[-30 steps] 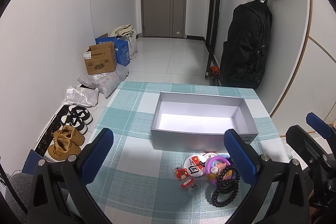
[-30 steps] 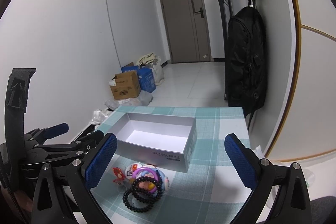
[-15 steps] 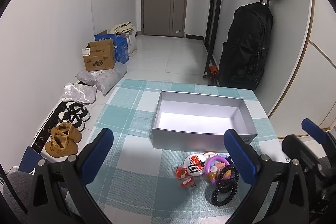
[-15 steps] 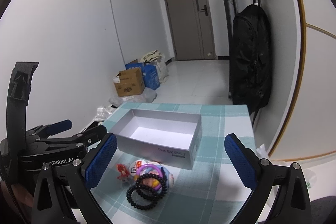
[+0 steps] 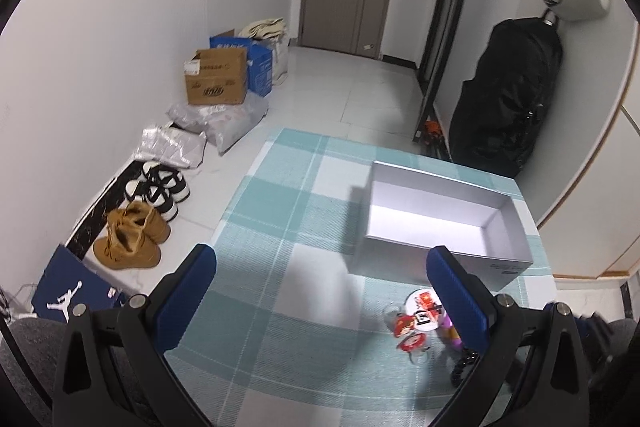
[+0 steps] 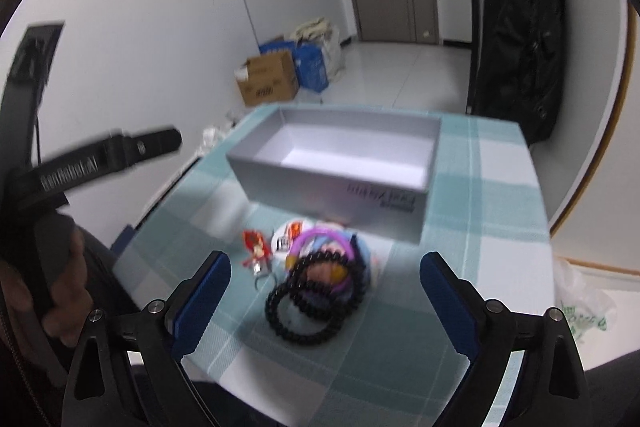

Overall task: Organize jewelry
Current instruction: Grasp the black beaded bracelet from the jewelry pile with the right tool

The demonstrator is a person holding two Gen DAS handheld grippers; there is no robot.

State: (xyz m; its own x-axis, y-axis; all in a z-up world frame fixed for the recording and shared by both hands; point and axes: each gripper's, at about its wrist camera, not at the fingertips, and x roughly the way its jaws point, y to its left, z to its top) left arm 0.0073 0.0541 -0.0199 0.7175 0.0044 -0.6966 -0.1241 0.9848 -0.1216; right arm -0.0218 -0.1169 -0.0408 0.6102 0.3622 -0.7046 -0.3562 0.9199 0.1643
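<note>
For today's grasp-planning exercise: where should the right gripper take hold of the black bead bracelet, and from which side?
Grip the black bead bracelet at its near arc, coming down from above. It lies flat on the tablecloth, and its far side overlaps the purple bangle. The right gripper, its jaws closing, holds nothing.

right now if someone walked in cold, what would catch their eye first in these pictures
Probably the small heap of jewelry on the checked tablecloth: a black bead bracelet overlapping a purple bangle, with red charms beside them. Just behind it stands an open grey box, empty inside. The right gripper hangs over the heap, its jaws closing but not yet touching anything.
</note>
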